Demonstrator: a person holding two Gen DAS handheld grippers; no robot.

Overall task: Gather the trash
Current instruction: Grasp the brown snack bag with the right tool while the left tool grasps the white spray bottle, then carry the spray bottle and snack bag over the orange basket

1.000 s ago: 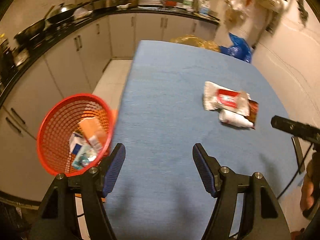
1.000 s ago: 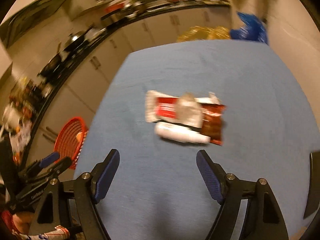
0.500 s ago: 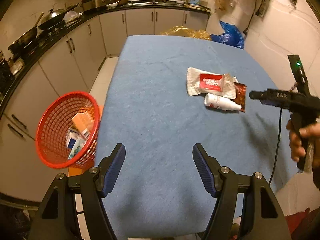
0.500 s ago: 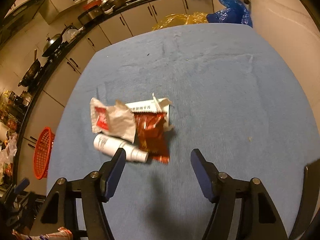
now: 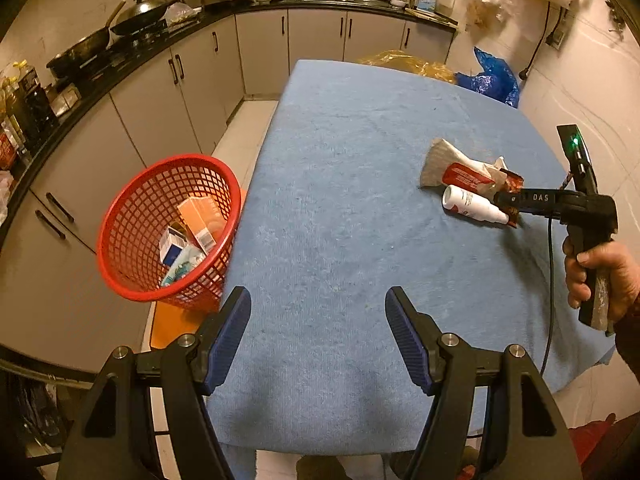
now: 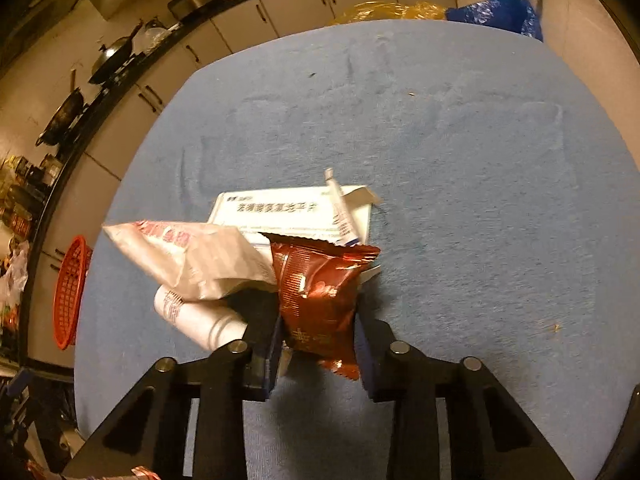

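A small trash pile lies on the blue-clothed table (image 5: 340,220): a red-brown snack wrapper (image 6: 316,296), a white and red pouch (image 6: 188,256), a white bottle (image 6: 196,316) and a flat white medicine box (image 6: 280,212). My right gripper (image 6: 318,320) is closing, the wrapper sits between its jaws, and both pads touch it. In the left wrist view the right gripper (image 5: 508,202) reaches into the pile beside the bottle (image 5: 472,204). My left gripper (image 5: 318,336) hangs open over the table's near end with nothing in it. A red mesh basket (image 5: 120,208) with several boxes stands off the table's left edge.
Kitchen cabinets and a counter with pans (image 5: 136,12) run along the left and far side. A yellow bag (image 5: 404,62) and a blue bag (image 5: 492,80) lie past the table's far end. A wall is close on the right. A hand (image 5: 600,272) holds the right gripper's handle.
My right gripper came down and forward onto the pile and its jaws narrowed around the red-brown wrapper. The left gripper drifted slightly and its jaws kept the same width.
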